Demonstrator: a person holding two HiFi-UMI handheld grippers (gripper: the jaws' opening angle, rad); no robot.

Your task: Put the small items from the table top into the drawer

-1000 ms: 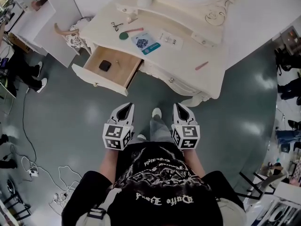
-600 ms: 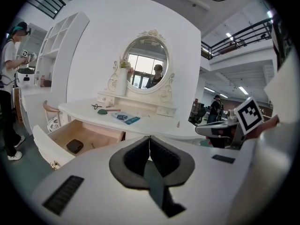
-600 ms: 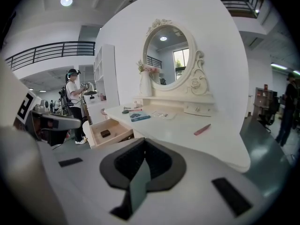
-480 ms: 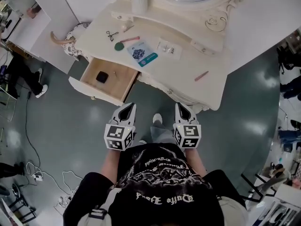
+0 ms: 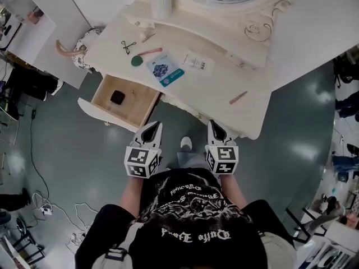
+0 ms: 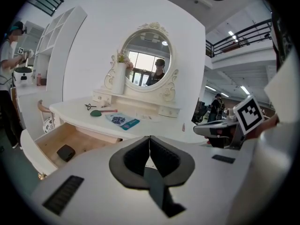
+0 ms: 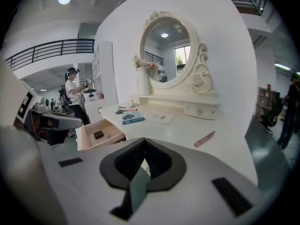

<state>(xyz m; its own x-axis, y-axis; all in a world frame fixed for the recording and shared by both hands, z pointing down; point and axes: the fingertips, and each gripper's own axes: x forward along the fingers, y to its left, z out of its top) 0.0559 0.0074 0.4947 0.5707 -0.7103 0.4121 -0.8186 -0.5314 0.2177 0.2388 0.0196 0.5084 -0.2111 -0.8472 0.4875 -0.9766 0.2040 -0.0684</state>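
The white dressing table (image 5: 224, 80) has its wooden drawer (image 5: 136, 101) pulled open at the left, and a small black item (image 5: 117, 97) lies in it. On the top lie a small scissor-like tool (image 5: 128, 46), a green round piece (image 5: 136, 61), a pink stick (image 5: 150, 51), a blue packet (image 5: 164, 70), a clear packet (image 5: 198, 63) and a pink stick at the right (image 5: 238, 98). My left gripper (image 5: 151, 129) and right gripper (image 5: 215, 128) hang side by side over the floor, short of the table's front edge. Both are shut and empty.
An oval mirror (image 6: 147, 56) and a white vase (image 6: 118, 78) stand at the back of the table. A stool with a patterned cushion (image 5: 85, 48) sits left of it. Cables (image 5: 42, 206) lie on the floor at the left. A person (image 6: 8, 74) stands far left.
The dressing table and open drawer have drawn nearer to both grippers, which keep side by side. Both pairs of jaws stay shut.
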